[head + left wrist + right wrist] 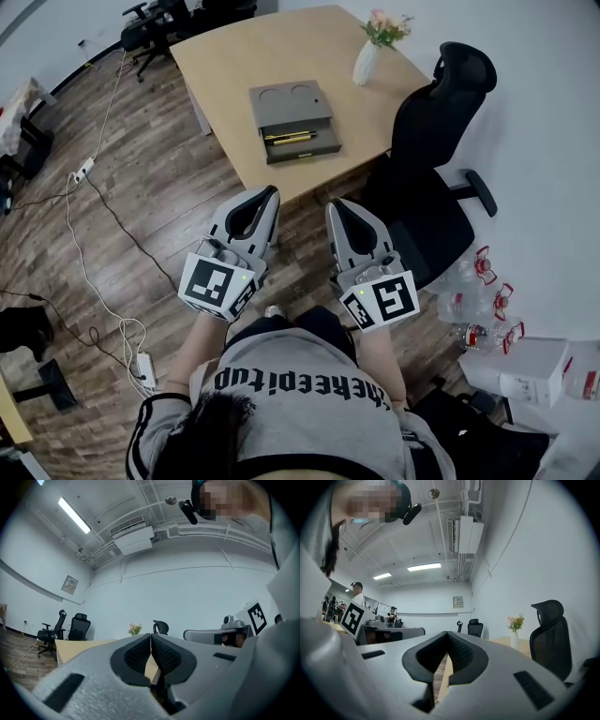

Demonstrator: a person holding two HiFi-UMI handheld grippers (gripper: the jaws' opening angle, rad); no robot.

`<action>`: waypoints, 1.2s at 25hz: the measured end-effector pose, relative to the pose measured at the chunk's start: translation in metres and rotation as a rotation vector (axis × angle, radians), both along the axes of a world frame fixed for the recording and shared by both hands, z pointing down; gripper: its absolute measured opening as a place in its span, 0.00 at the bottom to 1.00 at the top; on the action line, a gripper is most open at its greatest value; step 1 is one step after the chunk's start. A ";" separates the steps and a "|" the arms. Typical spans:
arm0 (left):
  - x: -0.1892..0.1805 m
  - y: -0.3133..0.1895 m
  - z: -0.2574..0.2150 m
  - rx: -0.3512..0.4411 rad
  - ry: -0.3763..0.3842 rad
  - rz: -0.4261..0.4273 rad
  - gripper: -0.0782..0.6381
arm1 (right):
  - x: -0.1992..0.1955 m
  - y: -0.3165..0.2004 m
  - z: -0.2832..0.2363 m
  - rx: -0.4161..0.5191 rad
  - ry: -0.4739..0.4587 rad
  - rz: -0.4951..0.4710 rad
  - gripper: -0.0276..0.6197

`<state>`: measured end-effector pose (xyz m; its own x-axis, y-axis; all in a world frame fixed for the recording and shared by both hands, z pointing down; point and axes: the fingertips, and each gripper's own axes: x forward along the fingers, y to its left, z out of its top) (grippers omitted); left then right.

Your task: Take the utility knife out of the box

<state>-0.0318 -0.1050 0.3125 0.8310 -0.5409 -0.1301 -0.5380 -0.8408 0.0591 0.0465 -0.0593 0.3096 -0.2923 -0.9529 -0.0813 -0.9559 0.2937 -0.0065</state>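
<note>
Dark plank floor (159, 178), white walls (187, 597). A black office chair (441, 122) stands at the table's (244, 56) right edge. Cables (129, 330) trail left.

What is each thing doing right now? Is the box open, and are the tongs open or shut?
Left tongs: shut, holding nothing.
Right tongs: shut, holding nothing.
Box: on the table, its drawer pulled open.
Knife: lying in the open drawer, not touched.
Vase: standing upright, flowers in it.
Chair: empty, beside the table.

Office, desk (242, 52), swivel chair (439, 117), strip light (74, 515)
</note>
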 end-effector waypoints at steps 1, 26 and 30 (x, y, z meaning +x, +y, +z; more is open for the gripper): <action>0.002 -0.002 0.001 -0.002 0.000 0.005 0.13 | 0.002 -0.001 0.000 -0.001 0.000 0.005 0.05; 0.062 -0.126 0.017 -0.035 -0.040 -0.125 0.13 | 0.069 -0.140 0.002 -0.013 -0.013 -0.124 0.05; 0.075 -0.147 0.021 -0.053 -0.045 -0.151 0.13 | 0.082 -0.164 0.005 -0.033 -0.011 -0.158 0.05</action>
